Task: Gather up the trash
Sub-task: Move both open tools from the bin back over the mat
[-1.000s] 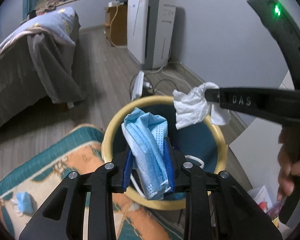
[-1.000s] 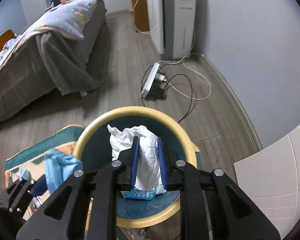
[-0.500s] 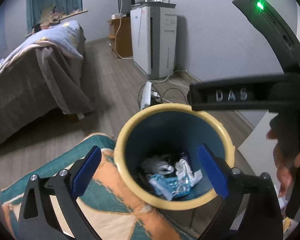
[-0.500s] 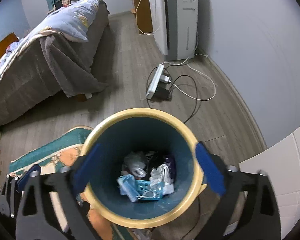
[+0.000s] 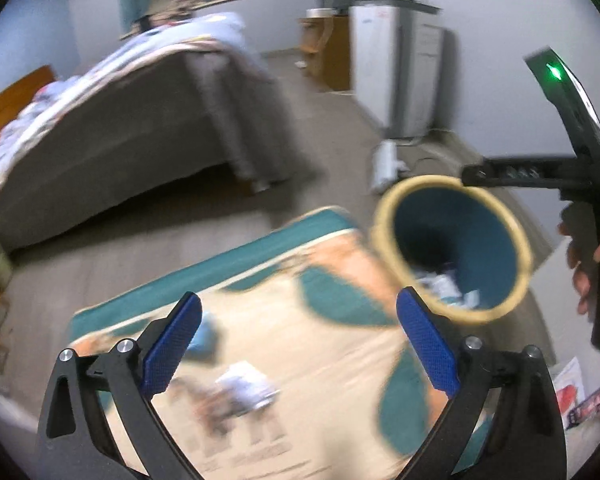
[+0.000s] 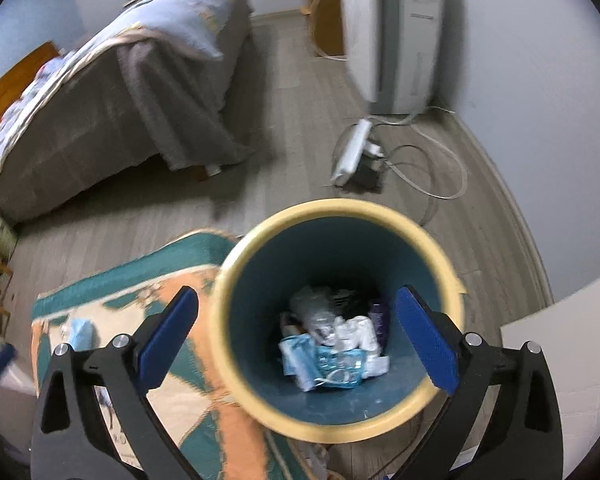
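The left claw stands wide with nothing between its blue pads; its jaws have just been opening. Below it lies the patterned rug, and on the rug, between the pads, a blurred white scrap of trash. A blue mask lies just beside the left pad. The right claw is also wide and empty, freshly opened, and it hangs over the yellow-rimmed bin. Inside, on the bin bottom, rest the dropped blue mask and white tissue. Farther away are a power strip with cables, the bed and a white appliance at the wall.
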A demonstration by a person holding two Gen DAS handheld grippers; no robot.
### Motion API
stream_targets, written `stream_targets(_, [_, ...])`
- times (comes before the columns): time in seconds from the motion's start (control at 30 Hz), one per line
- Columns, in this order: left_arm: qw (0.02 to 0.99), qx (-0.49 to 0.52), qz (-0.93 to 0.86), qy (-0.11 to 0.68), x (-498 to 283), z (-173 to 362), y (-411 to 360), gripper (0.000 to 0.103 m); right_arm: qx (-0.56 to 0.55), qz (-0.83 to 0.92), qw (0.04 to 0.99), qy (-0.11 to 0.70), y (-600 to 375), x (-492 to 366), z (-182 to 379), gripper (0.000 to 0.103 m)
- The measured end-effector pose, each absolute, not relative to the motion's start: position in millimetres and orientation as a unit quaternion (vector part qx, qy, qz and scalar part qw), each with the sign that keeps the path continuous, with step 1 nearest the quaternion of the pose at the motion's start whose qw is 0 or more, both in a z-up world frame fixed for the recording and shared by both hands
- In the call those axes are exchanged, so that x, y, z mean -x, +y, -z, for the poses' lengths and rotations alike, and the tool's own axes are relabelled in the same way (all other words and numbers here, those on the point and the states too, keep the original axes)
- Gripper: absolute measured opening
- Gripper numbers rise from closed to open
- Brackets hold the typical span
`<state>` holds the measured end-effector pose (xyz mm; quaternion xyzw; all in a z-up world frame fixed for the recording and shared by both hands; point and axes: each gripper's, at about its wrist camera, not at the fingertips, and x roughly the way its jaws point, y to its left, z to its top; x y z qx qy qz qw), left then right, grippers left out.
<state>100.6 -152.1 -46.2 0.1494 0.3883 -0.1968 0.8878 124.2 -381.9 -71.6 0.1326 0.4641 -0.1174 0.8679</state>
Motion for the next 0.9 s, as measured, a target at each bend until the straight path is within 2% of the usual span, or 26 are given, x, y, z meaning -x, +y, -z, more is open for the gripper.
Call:
stream_targets(0.2, [0.915, -0.116, 0.127, 0.365, -99, 33, -67, 0.098, -0.078, 0.046, 0.884, 0.459, -326, -132, 73, 0.097])
stream_targets(0.43, [0.919, -0.107, 0.08, 0.371, -122, 43, -12, 0.098, -0.048, 0.004, 0.876, 0.48, -269, -140, 95, 0.097])
stream_targets(0.9, [0.907, -0.099, 0.059, 0.404, -165, 71, 39, 0.098, 0.06, -0.087, 0.849, 0.518, -135, -160, 149, 0.097])
